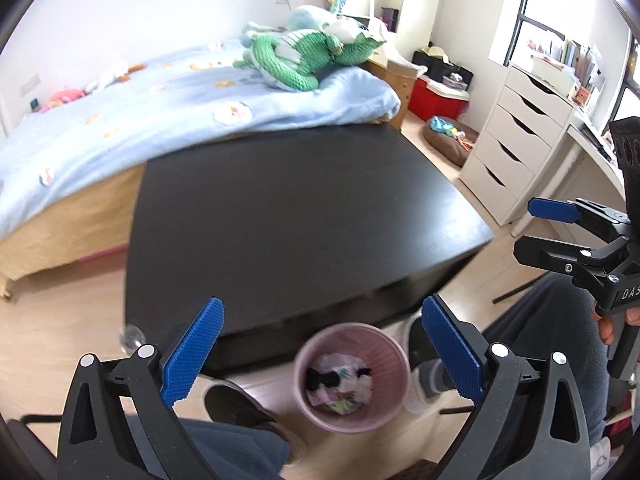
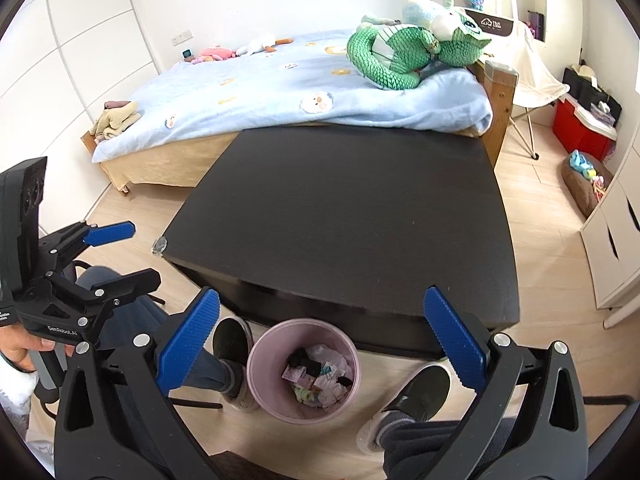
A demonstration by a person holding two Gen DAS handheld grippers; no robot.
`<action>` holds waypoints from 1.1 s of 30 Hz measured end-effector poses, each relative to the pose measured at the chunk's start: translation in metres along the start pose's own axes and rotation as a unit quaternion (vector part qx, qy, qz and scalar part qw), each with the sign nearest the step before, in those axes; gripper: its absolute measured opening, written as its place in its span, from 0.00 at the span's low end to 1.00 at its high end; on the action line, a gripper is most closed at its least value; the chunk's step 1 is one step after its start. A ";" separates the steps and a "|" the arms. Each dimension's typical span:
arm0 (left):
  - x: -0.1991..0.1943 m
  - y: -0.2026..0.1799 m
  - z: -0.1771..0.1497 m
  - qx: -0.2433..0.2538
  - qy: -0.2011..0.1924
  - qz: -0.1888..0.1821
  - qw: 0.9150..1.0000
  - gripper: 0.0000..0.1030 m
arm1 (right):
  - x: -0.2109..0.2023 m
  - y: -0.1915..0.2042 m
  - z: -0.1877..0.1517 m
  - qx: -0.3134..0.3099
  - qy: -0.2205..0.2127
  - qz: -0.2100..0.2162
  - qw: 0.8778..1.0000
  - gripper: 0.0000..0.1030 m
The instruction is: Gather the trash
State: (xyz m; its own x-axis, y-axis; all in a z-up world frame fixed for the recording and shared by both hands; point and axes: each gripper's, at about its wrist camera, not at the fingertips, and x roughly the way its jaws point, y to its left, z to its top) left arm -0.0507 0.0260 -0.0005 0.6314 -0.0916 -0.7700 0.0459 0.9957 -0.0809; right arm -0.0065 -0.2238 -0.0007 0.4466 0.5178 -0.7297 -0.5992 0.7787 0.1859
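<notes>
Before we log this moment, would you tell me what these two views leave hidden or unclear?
- Pink bin: the trash lies heaped; lower pieces are covered, and single items are too small to name. The left wrist view blurs them.
- Floor under the black table: hidden by its top in both views.
- Floor nearest the person: covered by both grippers' bodies and the knees.
- Left gripper and right gripper: open, nothing between the pads.

Home bedroom: bed (image 2: 280,92), plush toys (image 2: 404,52).
</notes>
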 end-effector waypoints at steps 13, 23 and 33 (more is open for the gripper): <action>0.005 0.025 0.026 -0.036 -0.025 -0.016 0.999 0.94 | 0.009 0.006 0.040 -0.018 -0.017 -0.007 1.000 0.97; 0.010 0.023 0.028 -0.034 -0.022 -0.007 0.999 0.94 | 0.015 0.006 0.043 -0.017 -0.013 -0.007 1.000 0.97; 0.009 0.023 0.032 -0.036 -0.030 -0.002 0.999 0.94 | 0.015 0.001 0.046 -0.014 -0.015 -0.010 1.000 0.97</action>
State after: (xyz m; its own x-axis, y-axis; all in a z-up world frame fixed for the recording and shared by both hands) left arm -0.0194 0.0487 0.0106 0.6766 -0.0930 -0.7305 -0.0060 0.9913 -0.1317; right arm 0.0296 -0.1989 0.0187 0.4784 0.5134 -0.7124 -0.6078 0.7792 0.1533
